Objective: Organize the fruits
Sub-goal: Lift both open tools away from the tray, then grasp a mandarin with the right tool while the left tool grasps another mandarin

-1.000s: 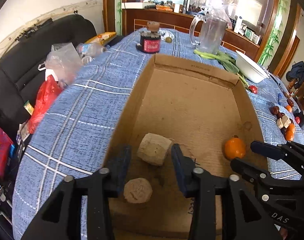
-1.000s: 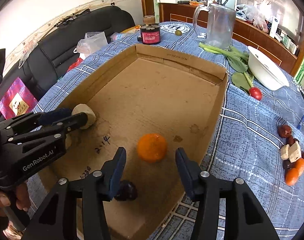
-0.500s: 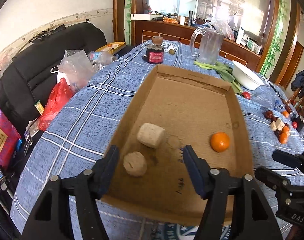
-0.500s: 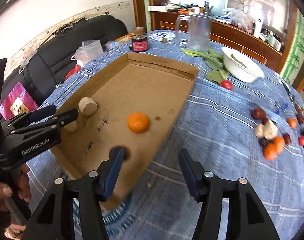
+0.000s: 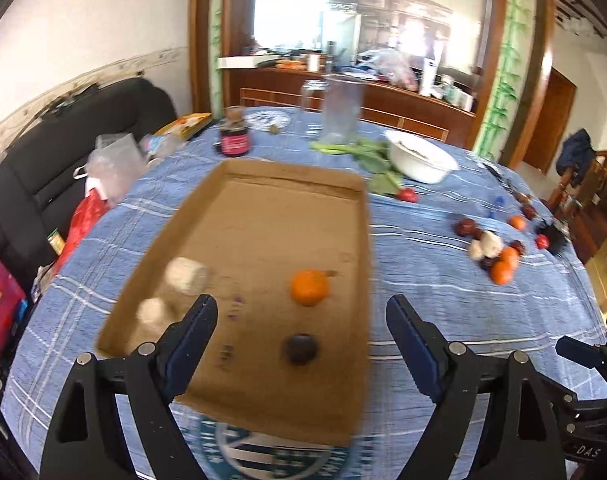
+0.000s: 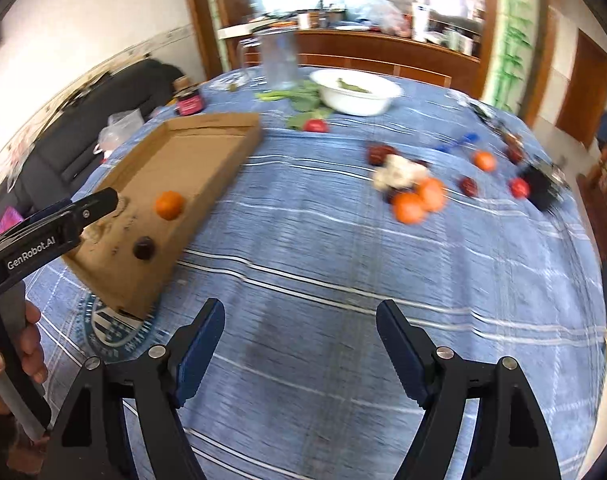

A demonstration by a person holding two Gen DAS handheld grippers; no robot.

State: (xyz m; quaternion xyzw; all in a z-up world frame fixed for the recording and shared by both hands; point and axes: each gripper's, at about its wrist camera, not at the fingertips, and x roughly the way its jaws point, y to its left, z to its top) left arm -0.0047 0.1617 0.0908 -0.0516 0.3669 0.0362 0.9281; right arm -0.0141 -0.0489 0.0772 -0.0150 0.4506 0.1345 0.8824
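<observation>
Left gripper (image 5: pixel 301 320): fingers spread, empty, above the cardboard tray (image 5: pixel 263 216).
Right gripper (image 6: pixel 299 322): fingers spread, empty, over bare tabletop (image 6: pixel 323 264).
Tray contents: orange (image 5: pixel 309 287), dark fruit (image 5: pixel 300 349), two pale pieces.
Loose fruit pile (image 6: pixel 411 190): on tabletop, well apart from tray.

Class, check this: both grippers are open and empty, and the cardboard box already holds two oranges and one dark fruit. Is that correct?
Not quite. The cardboard box holds one orange, not two, as the left wrist view shows. The dark fruit is there, and the left gripper and right gripper are open and empty.
</observation>
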